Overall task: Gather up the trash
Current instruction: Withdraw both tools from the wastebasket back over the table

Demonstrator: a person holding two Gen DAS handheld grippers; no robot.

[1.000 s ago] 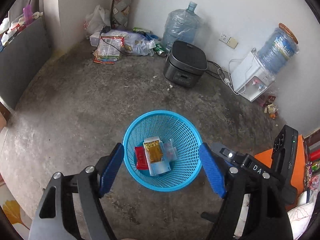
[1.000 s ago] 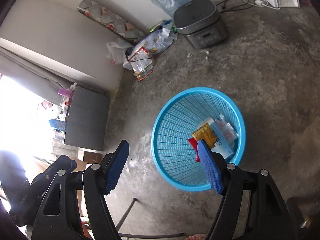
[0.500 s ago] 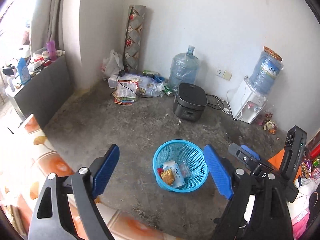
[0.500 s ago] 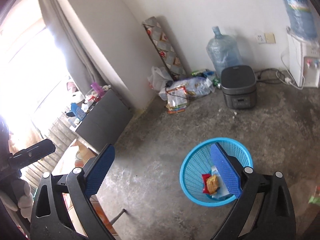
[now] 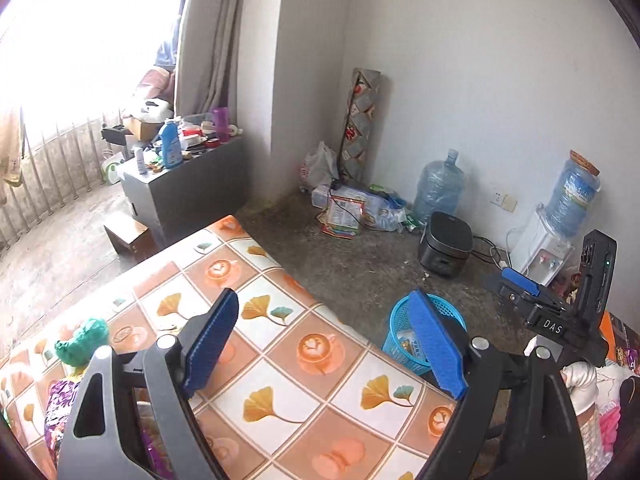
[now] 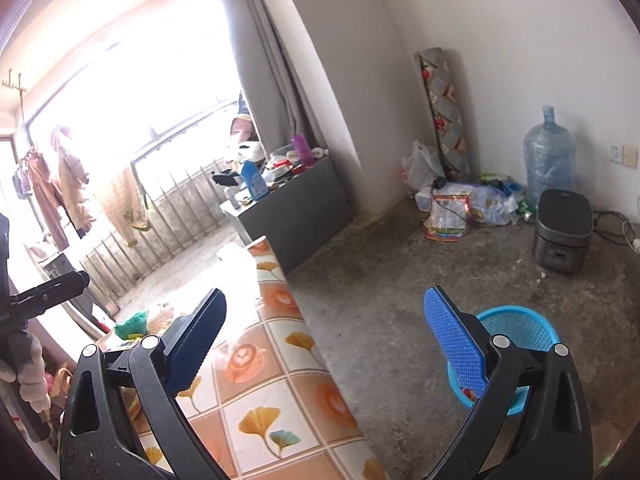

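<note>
Both claws, left claw [image 5: 324, 346] and right claw [image 6: 326, 344], wide open, empty; approach crumpled green wrapper [image 5: 82, 341] on tiled-pattern counter [image 5: 280, 364] squarely, then carry to blue mesh plastic basket [image 6: 520, 330].

A round sky-blue plastic mesh basket [image 5: 440, 312] stands on mottled grey concrete floor [image 5: 360, 264] beside a tablecloth [image 5: 280, 344] checked orange and white, printed with golden ginkgo leaves and latte cups.

The right gripper's [image 6: 324, 340] finger hides most of the blue basket's [image 6: 528, 328] contents.
</note>
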